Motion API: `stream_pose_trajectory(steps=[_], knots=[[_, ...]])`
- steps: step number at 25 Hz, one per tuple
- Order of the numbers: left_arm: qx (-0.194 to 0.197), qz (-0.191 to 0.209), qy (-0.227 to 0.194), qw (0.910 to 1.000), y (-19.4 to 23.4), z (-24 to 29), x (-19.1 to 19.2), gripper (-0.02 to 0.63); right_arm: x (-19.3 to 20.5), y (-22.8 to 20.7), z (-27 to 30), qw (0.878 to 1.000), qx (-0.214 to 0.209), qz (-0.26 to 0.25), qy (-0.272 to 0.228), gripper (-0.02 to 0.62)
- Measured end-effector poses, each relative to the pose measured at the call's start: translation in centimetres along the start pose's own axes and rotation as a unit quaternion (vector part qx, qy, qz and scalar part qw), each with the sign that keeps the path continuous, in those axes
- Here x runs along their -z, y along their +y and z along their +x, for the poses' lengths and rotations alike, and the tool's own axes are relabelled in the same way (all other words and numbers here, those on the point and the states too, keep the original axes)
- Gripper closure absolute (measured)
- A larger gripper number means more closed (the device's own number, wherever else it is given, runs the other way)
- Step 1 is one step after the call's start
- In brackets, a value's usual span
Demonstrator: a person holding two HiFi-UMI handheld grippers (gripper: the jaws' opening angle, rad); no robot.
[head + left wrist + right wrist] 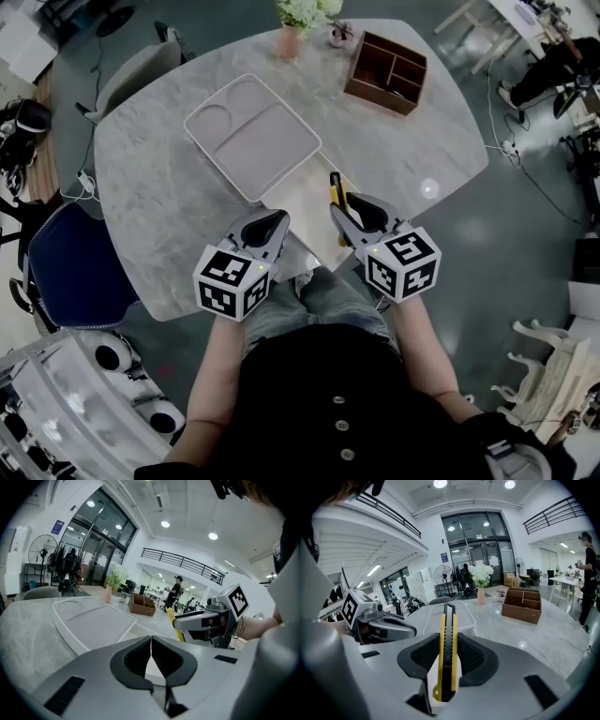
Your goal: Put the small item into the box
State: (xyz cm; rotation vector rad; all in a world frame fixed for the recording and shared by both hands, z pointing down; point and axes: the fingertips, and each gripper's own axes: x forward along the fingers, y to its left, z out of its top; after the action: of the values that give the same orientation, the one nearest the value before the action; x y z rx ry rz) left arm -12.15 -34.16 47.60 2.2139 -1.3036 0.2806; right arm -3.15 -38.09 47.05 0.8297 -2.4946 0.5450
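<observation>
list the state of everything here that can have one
grey left gripper: shut, empty
grey right gripper: shut on yellow and black utility knife
utility knife: gripped, pointing forward
brown wooden divided box: upright, looks empty
white rectangular tray: flat, empty
pink vase: upright, holds flowers

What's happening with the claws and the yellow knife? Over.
Left claw shut, empty. Right claw shut on yellow knife, not yet boxed. Wooden box far across the table, white tray lying between.
</observation>
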Motion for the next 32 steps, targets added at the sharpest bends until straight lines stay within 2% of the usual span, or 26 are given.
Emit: stream_pose_trajectory(steps=[12,18,32], knots=[[0.007,-0.027,0.002,0.9996,-0.3,1.5,2.3,0.583,2.8,-0.4,3.5,0.993,-0.037,-0.062,0.093,0.477],[-0.003,-0.038,0.004,0.9993,0.4,1.4,3.2,0.583,4.8,-0.3,5.5,0.982,-0.060,-0.116,0.138,0.476],[-0.024,-0.074,0.006,0.9969,2.0,1.0,4.9,0.583,8.4,-0.3,9.8,0.962,-0.083,-0.135,0.223,0.476]])
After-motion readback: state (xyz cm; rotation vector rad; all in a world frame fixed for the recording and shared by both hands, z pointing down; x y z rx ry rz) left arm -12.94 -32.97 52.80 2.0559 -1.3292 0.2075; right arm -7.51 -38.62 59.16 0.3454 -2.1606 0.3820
